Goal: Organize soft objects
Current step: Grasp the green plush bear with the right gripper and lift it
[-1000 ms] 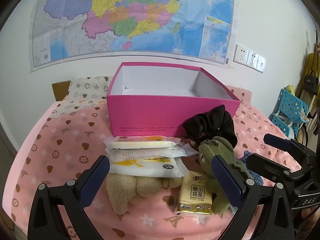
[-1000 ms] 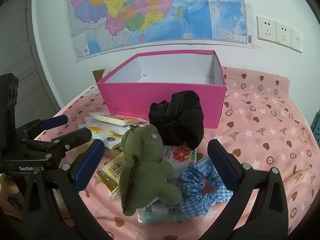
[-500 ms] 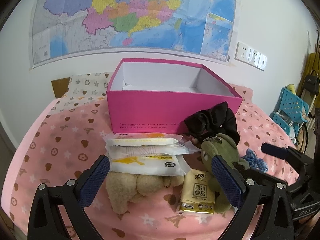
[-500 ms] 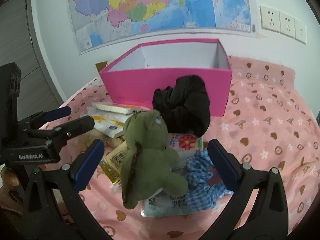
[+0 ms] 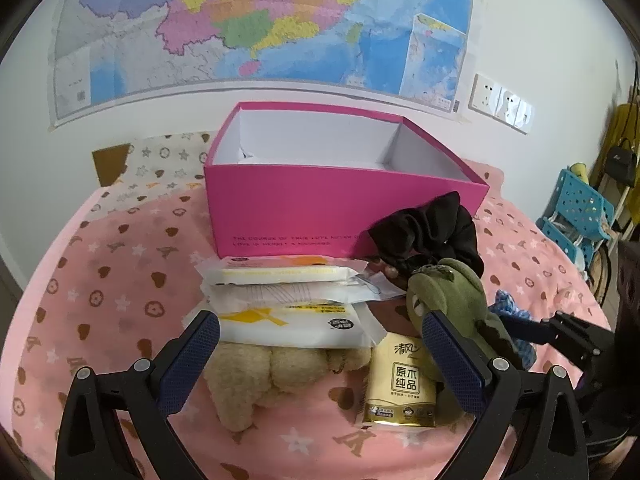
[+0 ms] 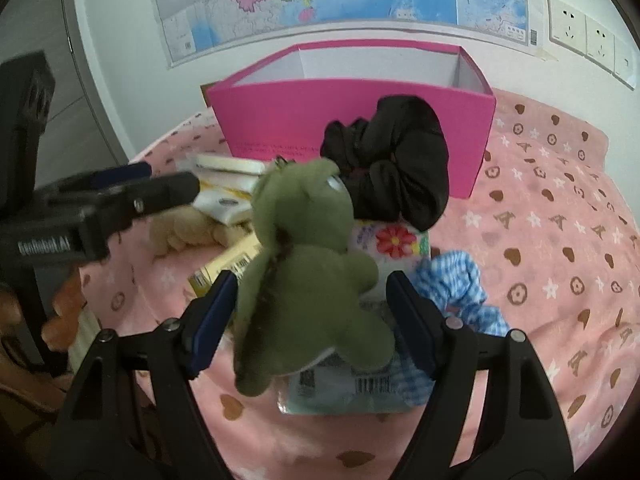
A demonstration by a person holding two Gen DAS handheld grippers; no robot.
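An open pink box [image 5: 304, 204] stands on the pink bedspread, also in the right wrist view [image 6: 360, 112]. In front of it lie a black scrunchie [image 5: 432, 236], a green plush toy [image 6: 308, 264], a beige plush toy [image 5: 260, 372], white tissue packs [image 5: 288, 312], a yellow tissue pack [image 5: 404, 384] and a blue checked scrunchie [image 6: 456, 288]. My right gripper [image 6: 312, 320] is open with its fingers on either side of the green plush, not closed on it. My left gripper [image 5: 320, 360] is open above the beige plush and tissue packs.
A flowered tissue pack [image 6: 392, 240] lies under the green plush. A map [image 5: 248, 24] hangs on the wall behind the box. A blue plastic stool [image 5: 580, 208] stands right of the bed. Wall sockets [image 6: 580, 28] sit at the right.
My right gripper has moved forward and down so the green plush now sits between its fingers, and its jaws stand narrower. My left gripper has edged slightly closer to the pile.
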